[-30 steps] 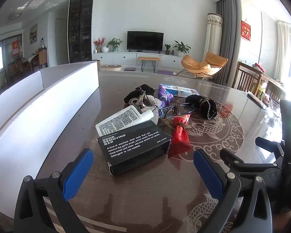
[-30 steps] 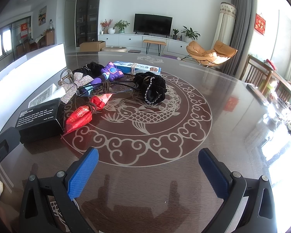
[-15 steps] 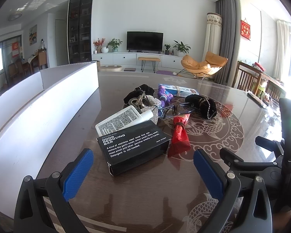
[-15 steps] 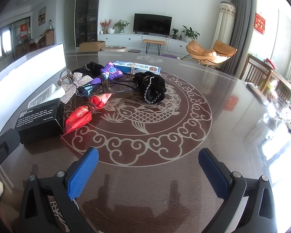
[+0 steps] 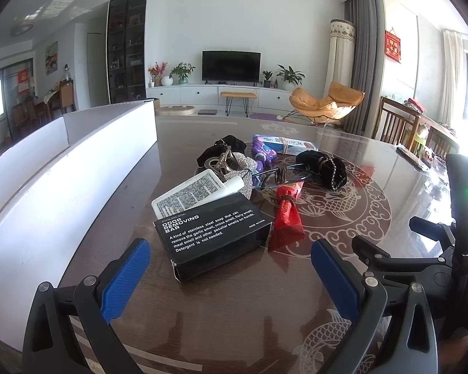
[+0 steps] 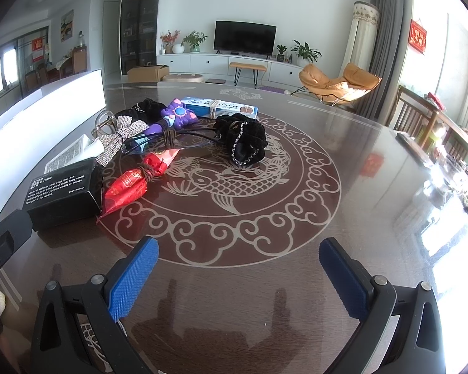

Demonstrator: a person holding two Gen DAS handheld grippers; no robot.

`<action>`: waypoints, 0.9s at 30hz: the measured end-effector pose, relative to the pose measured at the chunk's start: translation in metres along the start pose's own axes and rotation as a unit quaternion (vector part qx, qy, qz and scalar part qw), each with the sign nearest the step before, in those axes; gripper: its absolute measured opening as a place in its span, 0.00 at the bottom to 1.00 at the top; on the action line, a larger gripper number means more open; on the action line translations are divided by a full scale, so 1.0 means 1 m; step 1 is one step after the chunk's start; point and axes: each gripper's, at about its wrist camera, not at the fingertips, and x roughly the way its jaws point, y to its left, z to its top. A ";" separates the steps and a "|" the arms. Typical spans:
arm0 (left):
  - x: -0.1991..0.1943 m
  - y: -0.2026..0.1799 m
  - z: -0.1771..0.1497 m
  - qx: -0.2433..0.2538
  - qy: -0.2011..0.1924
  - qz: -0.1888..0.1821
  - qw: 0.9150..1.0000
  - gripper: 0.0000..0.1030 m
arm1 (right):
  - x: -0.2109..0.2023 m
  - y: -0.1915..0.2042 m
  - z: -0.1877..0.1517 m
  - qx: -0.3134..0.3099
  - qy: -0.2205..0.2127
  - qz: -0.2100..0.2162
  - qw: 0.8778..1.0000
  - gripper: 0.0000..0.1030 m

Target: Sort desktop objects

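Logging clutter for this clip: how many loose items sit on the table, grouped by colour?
Black: 3: soap box, scrunchie, second scrunchie
White: 1: tube
Red: 1: packet
Purple: 1: toy
Blue: 2: carton, glasses
Silver: 1: bow clip
Total: 9

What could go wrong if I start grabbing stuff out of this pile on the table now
The black box leans on the white tube, so lifting either may shift the other. The glasses lie tangled with a cord over the red packet and could drag along or bend. The glossy table may let items slide from the open left gripper or right gripper.
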 end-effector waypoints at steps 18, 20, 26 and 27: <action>0.000 0.000 0.000 0.001 0.000 0.001 1.000 1.00 | 0.001 0.000 0.001 0.001 0.002 0.001 1.000 1.00; 0.000 0.000 0.000 0.001 0.000 0.001 1.000 1.00 | 0.001 0.000 0.001 0.002 0.003 0.000 1.000 1.00; 0.000 0.001 -0.001 0.002 0.001 0.001 1.000 1.00 | 0.001 0.001 0.001 0.002 0.003 0.001 1.000 1.00; 0.000 0.001 -0.001 0.002 0.001 0.001 1.000 1.00 | 0.001 0.001 0.001 0.002 0.003 0.001 1.000 1.00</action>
